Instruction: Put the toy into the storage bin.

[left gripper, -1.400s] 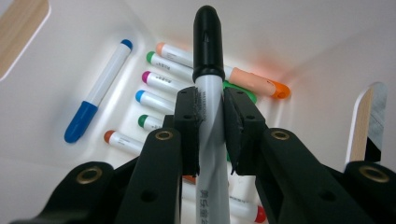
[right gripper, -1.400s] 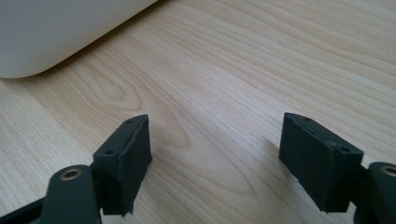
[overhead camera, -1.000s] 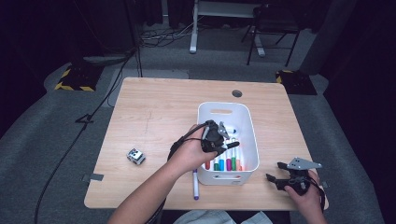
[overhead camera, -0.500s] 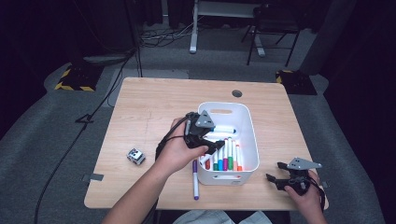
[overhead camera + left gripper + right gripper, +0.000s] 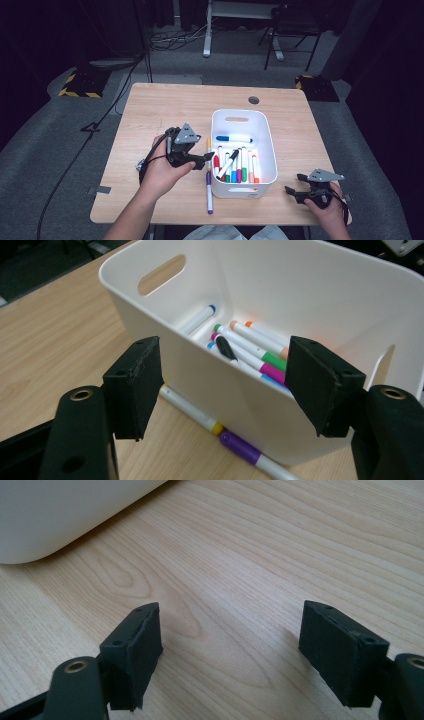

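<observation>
Hovering at about nine o'clock of the white bin (image 5: 269, 150), just off its wall, with the left gripper (image 5: 206, 156) pointing toward three o'clock. Standing spread, its jaws, having just been opening, with nothing pinched between them; in the left gripper view, framing the near wall of the bin (image 5: 210, 385) and the markers (image 5: 250, 347) lying inside. Lying loose in the bin: a black-capped marker (image 5: 227, 164) leaning tilted across a row of upright-lying ones with red, green, purple and orange caps, and a blue-capped marker (image 5: 234, 138) resting alone toward twelve o'clock, near the handle slot. Lying on the wooden surface (image 5: 165, 110), just beside the bin at nine o'clock: a yellow-capped marker (image 5: 208, 149) and, end to end with it toward six o'clock, a purple-capped marker (image 5: 209, 192); both running along the bin's foot in the left gripper view, the purple-capped one (image 5: 240, 447) nearer the camera. Peeking out at nine o'clock of the left hand (image 5: 162, 172): a small grey thing, too hidden to name. Resting low at about four o'clock of the bin, well apart from it, the right gripper (image 5: 295, 184) in the right hand (image 5: 327, 210). Standing spread too, its jaws, in the right gripper view over bare wood (image 5: 240, 580), gripping nothing, with a rounded corner of the bin (image 5: 60, 515) at eleven o'clock.
</observation>
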{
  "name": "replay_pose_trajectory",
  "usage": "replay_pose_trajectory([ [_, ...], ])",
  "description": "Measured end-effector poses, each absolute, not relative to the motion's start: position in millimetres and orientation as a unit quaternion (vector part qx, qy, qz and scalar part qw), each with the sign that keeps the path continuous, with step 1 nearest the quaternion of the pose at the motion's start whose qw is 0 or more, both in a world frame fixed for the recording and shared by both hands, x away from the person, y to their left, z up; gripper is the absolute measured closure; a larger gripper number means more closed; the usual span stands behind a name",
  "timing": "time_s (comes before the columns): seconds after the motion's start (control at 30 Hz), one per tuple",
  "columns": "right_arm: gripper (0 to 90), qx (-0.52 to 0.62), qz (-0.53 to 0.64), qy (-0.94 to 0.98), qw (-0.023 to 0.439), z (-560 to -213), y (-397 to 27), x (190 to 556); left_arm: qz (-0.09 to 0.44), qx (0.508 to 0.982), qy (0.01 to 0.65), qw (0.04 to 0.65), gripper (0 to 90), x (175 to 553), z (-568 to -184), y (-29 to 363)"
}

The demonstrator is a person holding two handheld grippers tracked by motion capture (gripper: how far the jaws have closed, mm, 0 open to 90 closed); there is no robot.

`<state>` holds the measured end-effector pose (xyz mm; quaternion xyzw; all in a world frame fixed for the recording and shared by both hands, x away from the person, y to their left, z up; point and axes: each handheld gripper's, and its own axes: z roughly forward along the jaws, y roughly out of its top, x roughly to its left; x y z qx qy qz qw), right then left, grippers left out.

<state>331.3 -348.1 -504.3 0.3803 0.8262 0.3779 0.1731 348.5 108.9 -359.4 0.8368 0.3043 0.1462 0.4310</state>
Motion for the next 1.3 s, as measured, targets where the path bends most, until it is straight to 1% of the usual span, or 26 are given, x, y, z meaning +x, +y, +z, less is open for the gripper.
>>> replay_pose_trajectory([
  [0.23, 25.3, 0.375, 0.375, 0.829, 0.175, -504, -349, 332, 0.124, 0.849, 0.309, 0.411, 30.7, 337, -398, 117],
  [0.43, 25.3, 0.381, 0.378, 0.826, 0.173, -504, -348, 331, 0.098, 0.857, 0.309, 0.401, 30.2, 322, -425, 114],
  [0.57, 25.3, 0.38, 0.378, 0.826, 0.173, -504, -348, 331, 0.085, 0.864, 0.307, 0.389, 29.1, 313, -436, 110],
  [0.8, 25.3, 0.375, 0.377, 0.829, 0.175, -504, -348, 333, 0.08, 0.866, 0.314, 0.38, 29.1, 298, -451, 106],
  [1.0, 25.3, 0.373, 0.375, 0.83, 0.175, -504, -349, 333, 0.07, 0.868, 0.322, 0.371, 28.2, 284, -463, 95],
  [1.3, 25.3, 0.375, 0.376, 0.829, 0.175, -504, -348, 332, 0.059, 0.873, 0.318, 0.365, 26.7, 278, -477, 78],
])
